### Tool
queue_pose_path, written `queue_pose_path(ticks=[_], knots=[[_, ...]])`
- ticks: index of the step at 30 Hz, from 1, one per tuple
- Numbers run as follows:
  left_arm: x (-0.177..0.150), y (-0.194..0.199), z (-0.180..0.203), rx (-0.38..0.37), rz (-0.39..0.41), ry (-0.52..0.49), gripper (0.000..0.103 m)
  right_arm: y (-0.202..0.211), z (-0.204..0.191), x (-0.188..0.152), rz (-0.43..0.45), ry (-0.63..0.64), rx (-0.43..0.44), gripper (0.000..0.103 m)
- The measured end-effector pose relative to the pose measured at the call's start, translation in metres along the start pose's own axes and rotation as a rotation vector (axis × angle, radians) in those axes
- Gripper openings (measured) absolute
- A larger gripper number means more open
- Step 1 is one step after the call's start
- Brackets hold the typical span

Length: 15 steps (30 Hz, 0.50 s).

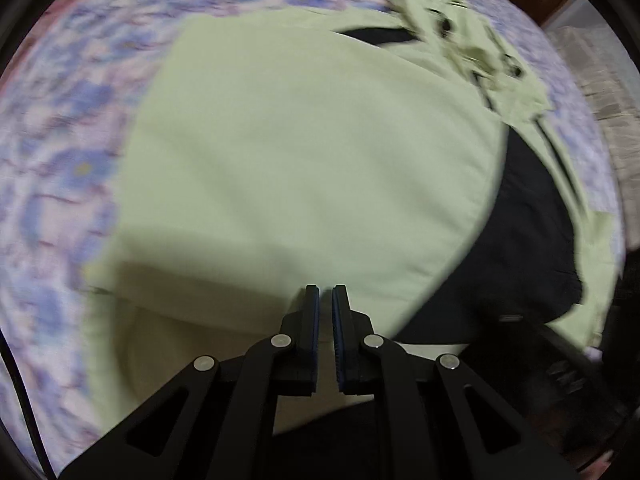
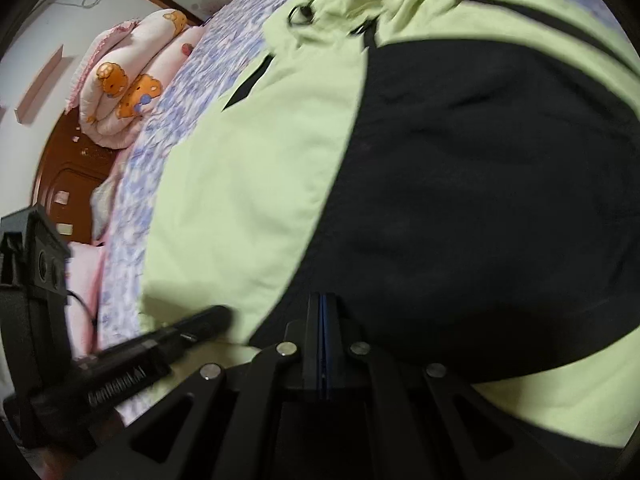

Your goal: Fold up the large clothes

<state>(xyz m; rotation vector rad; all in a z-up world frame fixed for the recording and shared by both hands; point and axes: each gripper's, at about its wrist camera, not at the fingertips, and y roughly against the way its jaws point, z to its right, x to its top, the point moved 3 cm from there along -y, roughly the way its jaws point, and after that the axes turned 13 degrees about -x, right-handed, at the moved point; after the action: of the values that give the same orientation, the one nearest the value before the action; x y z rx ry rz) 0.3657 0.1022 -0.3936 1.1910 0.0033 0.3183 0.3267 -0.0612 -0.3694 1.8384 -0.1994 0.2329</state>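
A large pale green jacket [image 1: 300, 140] lies spread on the bed, its black lining [image 1: 520, 240] showing at the right and its hood [image 1: 460, 40] bunched at the far end. My left gripper [image 1: 326, 292] points down at the near hem, shut, with pale cloth in the thin slit between its pads. In the right wrist view the same jacket [image 2: 240, 200] and lining [image 2: 480, 180] fill the frame. My right gripper [image 2: 325, 298] is shut, pads pressed together at the near edge of the lining; no cloth shows between them. The left gripper [image 2: 216, 318] reaches the hem's left corner.
The bed has a blue and purple flowered sheet [image 1: 60, 160] around the jacket. A rolled pink quilt [image 2: 128, 80] with orange bears lies at the far left beside a brown wooden headboard [image 2: 60, 172]. A black cable [image 1: 20, 400] hangs at the left edge.
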Motion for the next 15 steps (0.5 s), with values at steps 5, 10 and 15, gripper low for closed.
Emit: queue_pose_path(ticks=[5,10,15], knots=[[0.001,0.022,-0.050,0.051,0.036,0.084,0.006,0.019,0.052,0.005,0.042,-0.021,-0.151,0.000],[0.000,0.036,-0.080,0.041,0.077,0.169,0.006,0.038,0.116,0.011,0.073,-0.144,-0.205,0.000],[-0.001,0.040,-0.084,0.068,0.079,0.193,0.005,0.040,0.113,0.016,0.068,-0.127,-0.267,0.000]])
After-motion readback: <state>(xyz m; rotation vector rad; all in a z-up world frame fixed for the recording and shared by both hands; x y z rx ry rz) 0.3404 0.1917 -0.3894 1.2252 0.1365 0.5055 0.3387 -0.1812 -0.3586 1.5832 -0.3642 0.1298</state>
